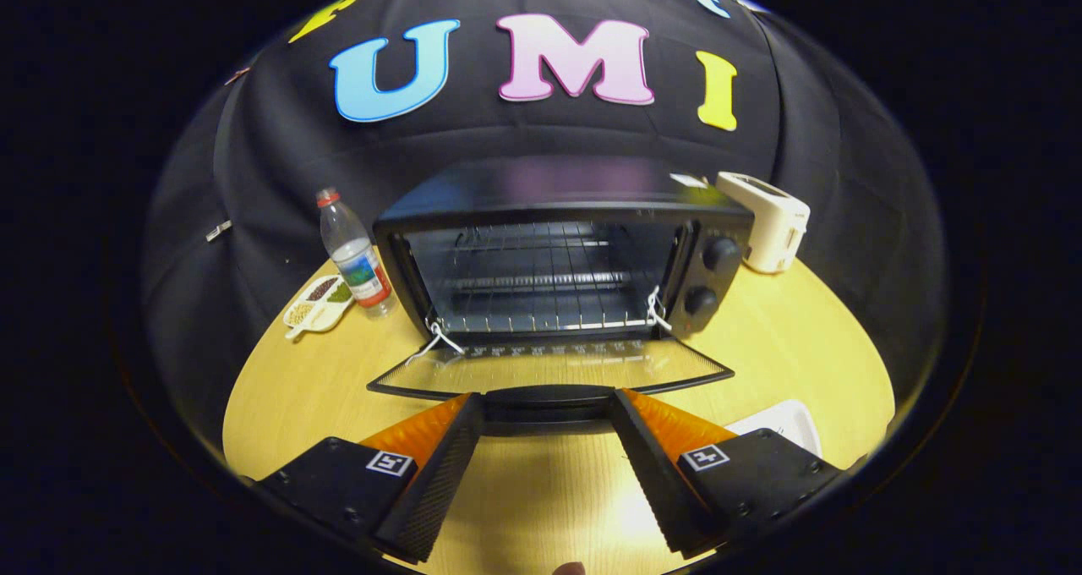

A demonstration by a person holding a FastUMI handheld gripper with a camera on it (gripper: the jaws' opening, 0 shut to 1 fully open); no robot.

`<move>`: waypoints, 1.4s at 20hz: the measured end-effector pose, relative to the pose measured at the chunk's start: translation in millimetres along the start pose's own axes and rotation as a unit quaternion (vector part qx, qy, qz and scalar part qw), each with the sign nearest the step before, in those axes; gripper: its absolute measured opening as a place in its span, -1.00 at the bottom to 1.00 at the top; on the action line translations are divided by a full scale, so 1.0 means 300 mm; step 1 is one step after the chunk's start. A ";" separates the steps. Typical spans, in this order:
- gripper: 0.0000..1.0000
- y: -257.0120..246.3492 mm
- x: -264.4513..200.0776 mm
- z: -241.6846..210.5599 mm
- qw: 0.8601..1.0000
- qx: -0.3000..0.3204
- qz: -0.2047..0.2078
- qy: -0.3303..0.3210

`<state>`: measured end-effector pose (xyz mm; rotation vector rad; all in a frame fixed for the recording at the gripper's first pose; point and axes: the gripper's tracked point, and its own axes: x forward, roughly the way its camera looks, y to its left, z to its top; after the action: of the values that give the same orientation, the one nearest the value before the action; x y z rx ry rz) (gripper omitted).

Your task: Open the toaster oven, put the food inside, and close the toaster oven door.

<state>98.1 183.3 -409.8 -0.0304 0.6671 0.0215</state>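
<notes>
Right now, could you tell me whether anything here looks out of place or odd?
Only one thing: white cord is looped at both hinges of the toaster oven, whose door lies open. The hand-held gripper is spread either side of the door handle.

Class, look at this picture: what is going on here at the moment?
A hand-held gripper is at a toaster oven on a wooden table. The oven door is folded down open, and the gripper's open fingers flank the door handle without clearly pressing on it. The wire rack inside looks bare, so no food is in yet. A water bottle and a divided dish stand left of the oven, a white toaster to its right.
</notes>
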 end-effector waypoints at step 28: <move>0.98 -0.907 -0.176 -0.226 0.945 -0.005 0.037 0.324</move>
<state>22.9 -91.6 -424.6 -0.0228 1.3286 0.0896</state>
